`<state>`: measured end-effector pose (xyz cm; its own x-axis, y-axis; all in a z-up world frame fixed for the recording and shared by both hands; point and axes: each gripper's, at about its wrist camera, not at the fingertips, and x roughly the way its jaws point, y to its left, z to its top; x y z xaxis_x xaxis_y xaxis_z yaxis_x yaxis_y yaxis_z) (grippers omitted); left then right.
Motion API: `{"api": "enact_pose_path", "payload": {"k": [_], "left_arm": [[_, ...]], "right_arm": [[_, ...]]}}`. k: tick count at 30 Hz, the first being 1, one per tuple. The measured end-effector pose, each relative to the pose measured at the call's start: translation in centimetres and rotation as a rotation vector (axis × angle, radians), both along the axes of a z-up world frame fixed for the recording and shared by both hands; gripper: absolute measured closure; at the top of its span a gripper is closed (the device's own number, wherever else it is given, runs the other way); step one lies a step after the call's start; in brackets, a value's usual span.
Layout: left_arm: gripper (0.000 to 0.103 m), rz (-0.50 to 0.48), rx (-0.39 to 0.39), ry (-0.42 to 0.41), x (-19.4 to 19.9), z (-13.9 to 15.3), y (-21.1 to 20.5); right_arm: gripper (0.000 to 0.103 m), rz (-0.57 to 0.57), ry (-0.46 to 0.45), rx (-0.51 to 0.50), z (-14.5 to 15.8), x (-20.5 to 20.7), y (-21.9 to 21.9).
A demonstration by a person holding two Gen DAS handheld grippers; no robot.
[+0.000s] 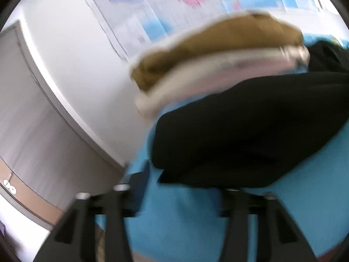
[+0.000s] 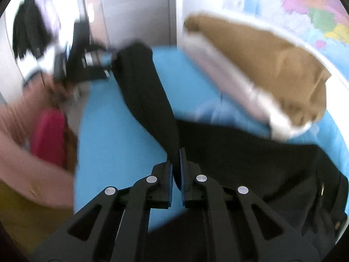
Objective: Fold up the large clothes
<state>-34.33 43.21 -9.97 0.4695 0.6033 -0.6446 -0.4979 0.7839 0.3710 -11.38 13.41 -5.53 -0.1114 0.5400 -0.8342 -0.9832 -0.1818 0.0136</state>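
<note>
The right claw (image 2: 176, 170) is nearest the lens in the right wrist view: its jaws stand almost together, pinching a narrow band of the black garment (image 2: 250, 159) between the blue pads (image 2: 182, 174). From that pinch the held band runs straight ahead and slightly left, away from the claw, as a long dark strip across the blue worktop (image 2: 113, 144); the bulk of the garment spreads to the right of the claw and beyond it. The strip's long axis therefore lies along the claw's pointing line. At its far end sits the left claw (image 2: 102, 65), blurred; whether it touches the cloth cannot be told from there. In the left wrist view the left claw (image 1: 181, 187) stands part open, nothing visibly between its fingers, with the garment's folded edge just ahead and to its right. Judged from this, the right hand controls the cloth and the left is the nearer to the free end. Beyond the garment lie a pale and tan stack (image 2: 261, 69), then the wall map (image 1: 174, 6).
</note>
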Motion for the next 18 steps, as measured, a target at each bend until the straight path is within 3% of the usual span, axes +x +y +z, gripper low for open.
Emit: {"api": "enact_pose_path", "payload": {"k": [2,3,4,5,7,8,9,12,18], "left_arm": [[0.048,-0.033,-0.182,-0.084,-1.8,-0.4,0.5],[0.043,-0.05,-0.271,-0.143,-2.7,-0.5,0.7],[0.029,-0.039,-0.365,-0.213,-3.8,-0.6,1.2],[0.025,-0.029,-0.439,-0.262,-4.6,-0.7,1.6],[0.023,-0.042,-0.524,-0.333,-5.4,-0.6,1.7],[0.021,-0.066,-0.562,-0.369,-5.6,-0.3,1.5],[0.02,-0.078,-0.581,-0.383,-5.4,-0.1,1.2],[0.02,-0.096,-0.578,-0.359,-3.6,0.1,-0.3],[0.02,-0.112,-0.571,-0.348,-0.9,0.4,-0.1]], "right_arm": [[0.086,-0.009,0.024,-0.017,-0.5,0.4,-0.3],[0.083,-0.021,0.047,-0.013,-0.5,0.8,-0.5],[0.082,-0.033,0.085,-0.009,-0.3,1.3,-0.7],[0.077,-0.038,0.108,0.0,0.0,1.6,-0.9],[0.069,-0.041,0.121,0.024,0.9,2.0,-0.6],[0.06,-0.045,0.129,0.034,1.5,1.9,-0.3],[0.046,-0.051,0.139,0.045,2.2,1.4,0.3],[0.03,-0.041,0.212,0.094,3.9,0.5,3.0],[0.027,0.003,0.289,0.027,3.0,-2.8,11.4]]}}
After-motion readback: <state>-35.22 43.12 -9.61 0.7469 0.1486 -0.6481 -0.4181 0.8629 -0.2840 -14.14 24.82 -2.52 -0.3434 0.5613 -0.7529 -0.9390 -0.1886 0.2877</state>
